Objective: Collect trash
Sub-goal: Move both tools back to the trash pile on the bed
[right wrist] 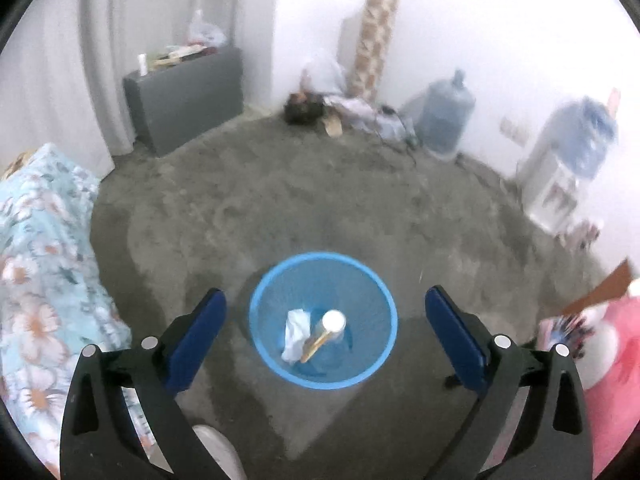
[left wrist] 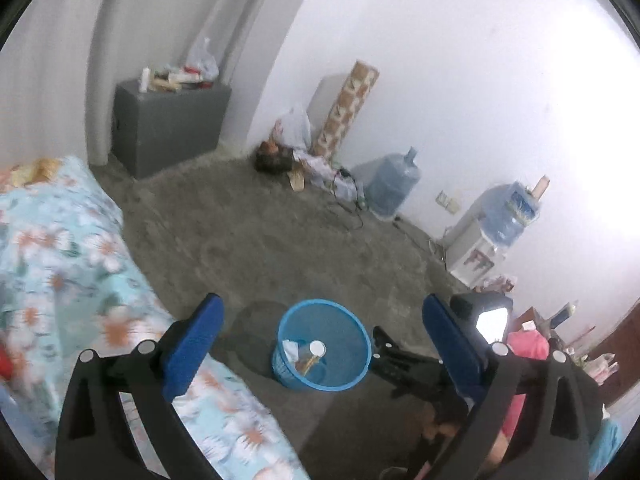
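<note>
Blue mesh bin (right wrist: 372, 364), crumpled tissue (right wrist: 297, 334) and bottle (right wrist: 333, 326) inside

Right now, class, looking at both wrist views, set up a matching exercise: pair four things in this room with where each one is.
Things:
1. crumpled white tissue
2. round blue mesh wastebasket
3. large blue water jug
4. flowered light-blue bedsheet

Places:
A. against the far white wall
B. along the left edge of the view
C. on the grey floor, mid-room
D. inside the basket

Pairs: 1-D, 2-C, 3-A, 4-B
</note>
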Available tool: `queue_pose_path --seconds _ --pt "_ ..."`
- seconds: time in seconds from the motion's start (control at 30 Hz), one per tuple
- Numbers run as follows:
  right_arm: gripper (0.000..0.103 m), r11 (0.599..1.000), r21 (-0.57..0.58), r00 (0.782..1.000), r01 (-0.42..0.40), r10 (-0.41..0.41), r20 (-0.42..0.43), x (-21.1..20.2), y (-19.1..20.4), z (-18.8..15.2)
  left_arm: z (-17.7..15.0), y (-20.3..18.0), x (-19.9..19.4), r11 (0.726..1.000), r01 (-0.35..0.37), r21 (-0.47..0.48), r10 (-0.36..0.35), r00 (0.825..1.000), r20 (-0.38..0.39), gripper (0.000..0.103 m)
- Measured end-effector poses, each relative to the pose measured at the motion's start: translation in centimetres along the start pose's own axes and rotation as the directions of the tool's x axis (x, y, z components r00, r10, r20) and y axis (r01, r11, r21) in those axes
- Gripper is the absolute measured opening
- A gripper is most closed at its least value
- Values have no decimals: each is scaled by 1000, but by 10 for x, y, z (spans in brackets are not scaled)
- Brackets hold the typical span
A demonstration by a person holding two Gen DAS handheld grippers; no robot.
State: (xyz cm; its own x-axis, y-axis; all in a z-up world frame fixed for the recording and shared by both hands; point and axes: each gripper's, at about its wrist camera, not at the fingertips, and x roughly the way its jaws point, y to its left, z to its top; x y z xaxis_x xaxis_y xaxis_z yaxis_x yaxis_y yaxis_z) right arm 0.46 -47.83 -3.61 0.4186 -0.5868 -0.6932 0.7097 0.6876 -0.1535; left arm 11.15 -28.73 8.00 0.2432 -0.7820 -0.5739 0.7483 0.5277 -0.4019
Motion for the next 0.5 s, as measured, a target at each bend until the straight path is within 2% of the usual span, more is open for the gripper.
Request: queue_pose_path --seconds 0.07,0.17,0.23,0.3,0.4,0.5 --pt "95 999 -38 1000 -4 5 26 -14 9 7 -1 9 -26 1000 27 -16 -26 999 41 97" --pt "95 994 -87 994 -68 75 81 -39 23 21 -6 28 -67 996 75 -37 -71 992 107 97" --pt "95 981 -86 975 -176 186 123 -57 28 28 -11 43 -98 995 87 -52 -78 984 161 97" --pt "95 958 -76 944 -275 284 170 -74 34 37 -17 60 -130 994 92 -58 -78 974 213 97" --pt "95 936 -83 911 -342 352 215 -88 47 47 -27 81 -172 995 72 -72 -49 958 282 97" --pt "95 907 -111 872 -407 422 248 -102 68 56 -44 113 -231 995 28 -101 13 925 379 97"
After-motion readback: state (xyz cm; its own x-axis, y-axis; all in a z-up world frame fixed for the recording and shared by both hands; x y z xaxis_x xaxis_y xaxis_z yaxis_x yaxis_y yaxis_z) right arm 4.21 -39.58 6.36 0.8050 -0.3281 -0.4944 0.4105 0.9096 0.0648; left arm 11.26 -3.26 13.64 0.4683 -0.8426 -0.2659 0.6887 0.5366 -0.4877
